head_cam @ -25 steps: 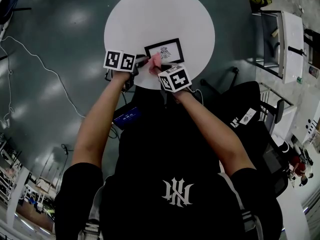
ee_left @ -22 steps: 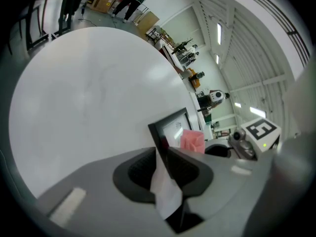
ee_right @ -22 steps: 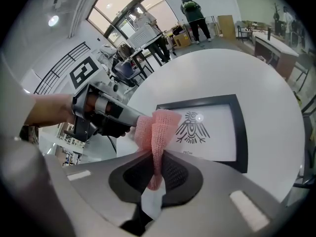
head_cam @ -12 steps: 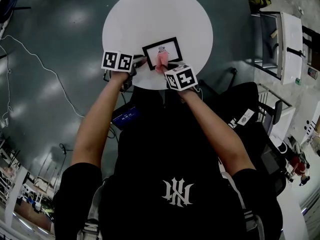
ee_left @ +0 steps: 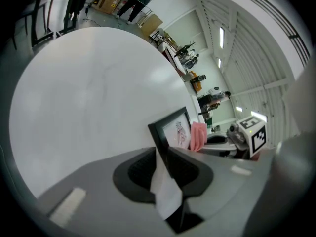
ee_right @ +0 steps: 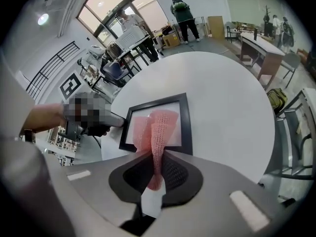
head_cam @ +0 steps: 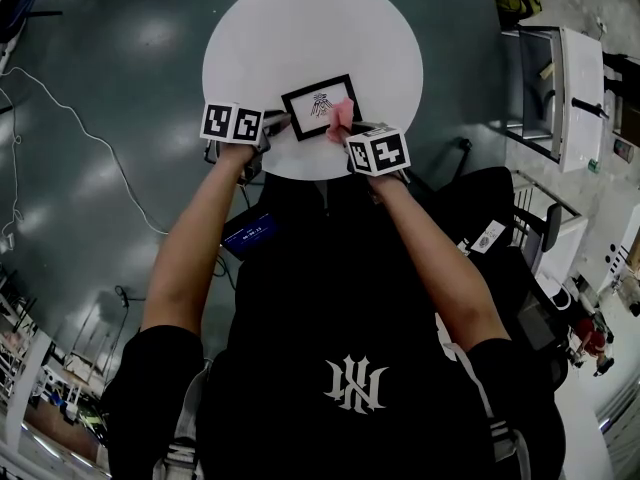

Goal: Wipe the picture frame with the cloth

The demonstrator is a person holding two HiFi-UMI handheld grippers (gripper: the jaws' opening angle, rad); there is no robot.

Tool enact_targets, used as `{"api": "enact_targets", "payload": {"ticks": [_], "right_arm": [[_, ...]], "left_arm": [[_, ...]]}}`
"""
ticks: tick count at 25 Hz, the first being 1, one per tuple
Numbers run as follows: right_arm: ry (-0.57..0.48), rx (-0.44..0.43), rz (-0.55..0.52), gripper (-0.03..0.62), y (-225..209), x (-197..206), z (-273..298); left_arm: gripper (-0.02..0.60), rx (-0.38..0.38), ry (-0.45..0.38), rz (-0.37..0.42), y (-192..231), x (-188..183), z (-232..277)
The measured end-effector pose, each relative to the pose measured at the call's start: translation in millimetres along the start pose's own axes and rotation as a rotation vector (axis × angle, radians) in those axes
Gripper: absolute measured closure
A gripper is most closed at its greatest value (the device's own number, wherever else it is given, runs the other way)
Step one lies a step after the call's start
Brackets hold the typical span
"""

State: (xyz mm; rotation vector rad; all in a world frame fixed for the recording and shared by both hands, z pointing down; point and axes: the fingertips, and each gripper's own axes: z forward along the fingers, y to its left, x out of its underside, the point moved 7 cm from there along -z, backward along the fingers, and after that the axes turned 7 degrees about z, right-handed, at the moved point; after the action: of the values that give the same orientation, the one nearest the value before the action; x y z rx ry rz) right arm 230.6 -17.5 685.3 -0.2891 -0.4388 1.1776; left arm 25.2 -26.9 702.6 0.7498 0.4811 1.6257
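Picture frame (head_cam: 320, 107): lies flat at the 6 o'clock side of the round white counter (head_cam: 300, 28), close to the near rim, and has barely shifted over the last second.
Left gripper (head_cam: 275, 123): its jaws are clamped on the frame's 9 o'clock end, as the left gripper view shows with the black border running in between them (ee_left: 163, 162). It has stayed put, pinning the frame.
Right gripper (head_cam: 347, 130): narrow, pinching a folded pink cloth (ee_right: 158, 127) that stands out ahead of the jaws (ee_right: 158, 169).
Change: a second ago the cloth lay over the frame's 8 o'clock part; half a second ago it was at mid-frame, covering the drawing. Now it sits at the 4 o'clock corner (head_cam: 341, 116), and the drawing shows again.
Right gripper's cube: has slid the same way, toward 3 o'clock.
Meaning: this looks like one full stroke along the near part of the glass, just finishing.
Left to do: probably the far strip, toward 12 o'clock, and the border, unless those were covered already; that cannot be told from here.
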Motion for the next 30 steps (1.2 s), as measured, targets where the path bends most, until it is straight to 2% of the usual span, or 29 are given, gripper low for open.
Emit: {"api": "enact_targets", "payload": {"ticks": [20,25,30], "right_arm": [[-0.010,0.089,0.029,0.565,-41,-6,-20],[-0.022,0.081,0.024,0.566,-40,-7,-24],[-0.051,0.037,0.011,0.565,-27,-10,-36]], "left_arm": [[0.511,-0.015,-0.033,-0.026,2,0,-3],[0.511,-0.023,-0.036,-0.034,2,0,-1],[0.508,-0.018,-0.027,-0.054,-2,4,-3]]}}
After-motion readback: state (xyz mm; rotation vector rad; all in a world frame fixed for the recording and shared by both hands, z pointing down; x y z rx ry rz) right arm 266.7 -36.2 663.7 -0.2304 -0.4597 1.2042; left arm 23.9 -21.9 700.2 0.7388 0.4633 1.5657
